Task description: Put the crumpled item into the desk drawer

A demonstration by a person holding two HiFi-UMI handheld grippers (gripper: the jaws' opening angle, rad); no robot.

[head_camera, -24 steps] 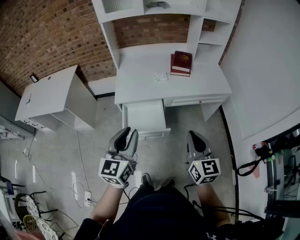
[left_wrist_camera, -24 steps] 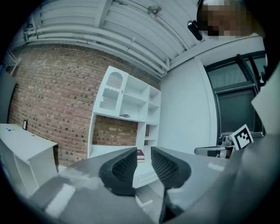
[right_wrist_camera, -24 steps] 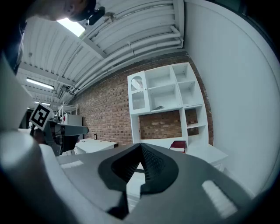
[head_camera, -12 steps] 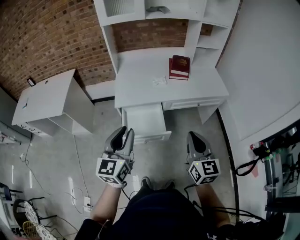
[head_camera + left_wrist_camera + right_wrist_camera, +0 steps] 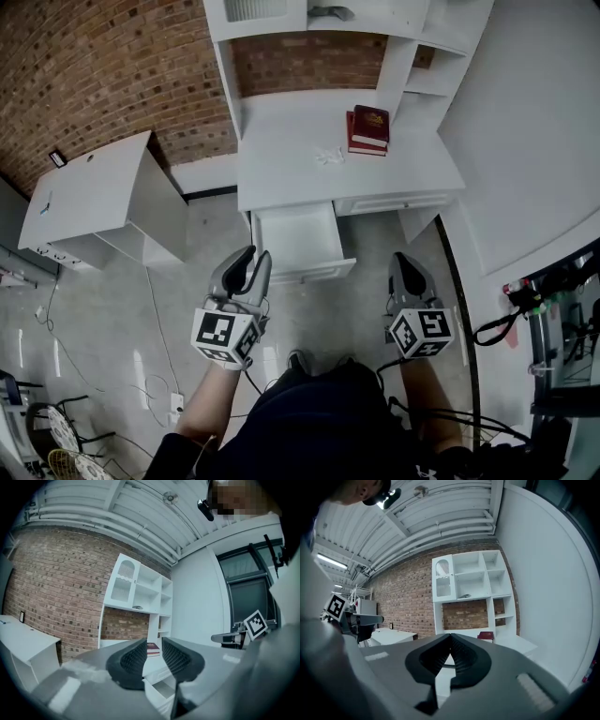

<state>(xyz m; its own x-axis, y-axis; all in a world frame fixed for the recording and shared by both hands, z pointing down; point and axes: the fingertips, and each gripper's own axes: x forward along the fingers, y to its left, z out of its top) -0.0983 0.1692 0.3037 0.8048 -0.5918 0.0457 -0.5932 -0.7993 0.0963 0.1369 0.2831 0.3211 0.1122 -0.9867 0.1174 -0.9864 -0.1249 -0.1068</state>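
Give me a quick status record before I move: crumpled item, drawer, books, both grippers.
crumpled item: small and white, lying on the desk top, just left of the books; nothing is touching it
drawer: pulled open under the desk's left half; nothing visible inside
left gripper: jaws apart, nothing between them, low in front of the drawer
right gripper: jaws together, holding nothing, low and to the right of the drawer
task state: item not yet picked up
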